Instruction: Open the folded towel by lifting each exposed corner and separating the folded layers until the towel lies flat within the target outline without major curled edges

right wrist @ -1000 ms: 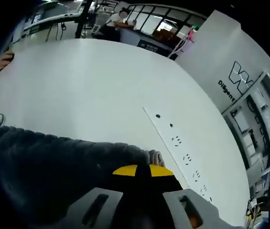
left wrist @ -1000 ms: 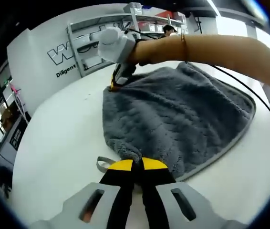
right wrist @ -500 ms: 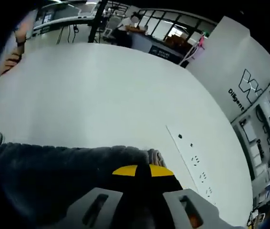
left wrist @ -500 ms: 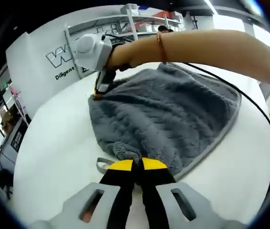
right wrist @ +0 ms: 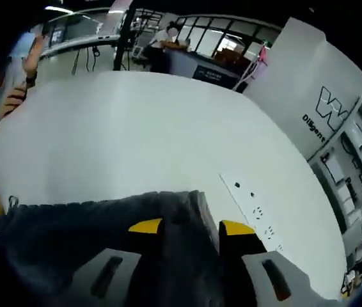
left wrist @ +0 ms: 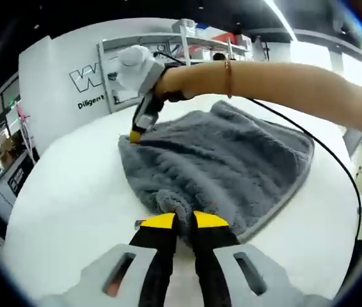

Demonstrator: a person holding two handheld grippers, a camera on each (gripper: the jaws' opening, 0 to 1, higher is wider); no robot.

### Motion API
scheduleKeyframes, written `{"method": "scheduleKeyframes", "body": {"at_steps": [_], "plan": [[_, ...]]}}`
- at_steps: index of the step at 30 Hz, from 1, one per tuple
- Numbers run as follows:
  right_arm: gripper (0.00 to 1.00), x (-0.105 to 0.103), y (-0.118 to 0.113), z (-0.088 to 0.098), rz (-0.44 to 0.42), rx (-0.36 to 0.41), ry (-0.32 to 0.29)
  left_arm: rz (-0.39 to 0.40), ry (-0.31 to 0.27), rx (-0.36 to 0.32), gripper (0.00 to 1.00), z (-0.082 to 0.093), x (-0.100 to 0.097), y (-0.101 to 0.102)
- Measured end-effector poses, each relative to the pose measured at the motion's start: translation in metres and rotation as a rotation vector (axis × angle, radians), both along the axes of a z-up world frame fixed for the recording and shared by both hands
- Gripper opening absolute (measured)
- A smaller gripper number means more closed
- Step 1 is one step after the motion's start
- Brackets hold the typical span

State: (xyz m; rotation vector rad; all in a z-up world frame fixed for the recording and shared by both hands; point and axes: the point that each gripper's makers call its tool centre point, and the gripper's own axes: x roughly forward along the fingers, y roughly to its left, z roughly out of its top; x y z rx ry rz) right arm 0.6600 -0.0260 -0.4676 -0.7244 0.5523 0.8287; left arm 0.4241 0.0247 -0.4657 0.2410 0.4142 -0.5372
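The grey towel (left wrist: pixel 222 169) lies spread on the white tabletop (left wrist: pixel 72 198), roughly in its middle, with bare white surface all round it. It looks mostly opened out, though the near corner is bunched into a thick roll and the plush surface is rumpled, so it is not yet flat. No target outline can be made out on the tabletop in either view.

In the left gripper view, the left hand-held gripper (left wrist: pixel 178 220) sits at the towel's near corner, its yellow-tipped jaws a little apart with the bunched pile pushed between them; whether it actually pinches the cloth or merely rests against it cannot be told. Holding that corner would anchor one end so the cloth can be drawn taut from the other.

The right hand-held gripper (left wrist: pixel 139 125) reaches in at the opposite, far corner, tips down at the hem, with the person's forearm (left wrist: pixel 264 80) stretched above the towel. In the right gripper view the right hand-held gripper's jaws stand clearly parted, with a fold of the towel (right wrist: pixel 72 236) lying in the gap between them; it looks released, or not yet closed on the corner.

With the grippers at diagonal corners, the likely aim is to stretch the cloth and smooth the curled near corner. A row of small marks (right wrist: pixel 252 203) runs along the tabletop beyond the far edge
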Motion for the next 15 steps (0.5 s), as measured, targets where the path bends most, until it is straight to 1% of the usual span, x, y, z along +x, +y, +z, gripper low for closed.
{"method": "scheduleKeyframes", "body": {"at_steps": [2, 3, 4, 5, 6, 8, 9, 10, 12, 13, 15], "plan": [[0.46, -0.003, -0.008, 0.006, -0.013, -0.006, -0.008, 0.023, -0.043, -0.055, 0.14, 0.011, 0.005, 0.004], [0.55, -0.007, -0.012, 0.009, -0.012, -0.011, -0.002, 0.027, -0.038, -0.072, 0.15, 0.013, 0.004, 0.004], [0.61, -0.01, -0.015, 0.011, -0.011, -0.011, 0.009, 0.025, -0.033, -0.07, 0.18, 0.014, 0.004, 0.006], [0.65, -0.02, -0.02, 0.012, -0.01, -0.005, 0.042, 0.022, -0.028, -0.073, 0.19, 0.015, 0.003, 0.006], [0.68, -0.025, -0.025, 0.016, -0.009, -0.006, 0.052, 0.022, -0.026, -0.078, 0.21, 0.017, 0.001, 0.007], [0.7, -0.034, -0.033, 0.022, -0.008, -0.006, 0.053, 0.034, -0.036, -0.085, 0.25, 0.022, -0.002, 0.008], [0.73, -0.04, -0.04, 0.029, -0.007, 0.0, 0.04, 0.035, -0.036, -0.089, 0.28, 0.025, -0.004, 0.009], [0.76, -0.044, -0.046, 0.033, -0.008, 0.007, 0.033, 0.036, -0.038, -0.097, 0.34, 0.027, -0.006, 0.009], [0.83, -0.054, -0.056, 0.04, -0.011, 0.019, 0.029, 0.044, -0.036, -0.107, 0.42, 0.03, -0.008, 0.011], [0.85, -0.061, -0.061, 0.044, -0.011, 0.026, 0.03, 0.051, -0.041, -0.109, 0.48, 0.032, -0.008, 0.013], [0.91, -0.081, -0.066, 0.05, -0.002, 0.062, 0.049, 0.059, -0.038, -0.113, 0.59, 0.034, -0.009, 0.016]]}}
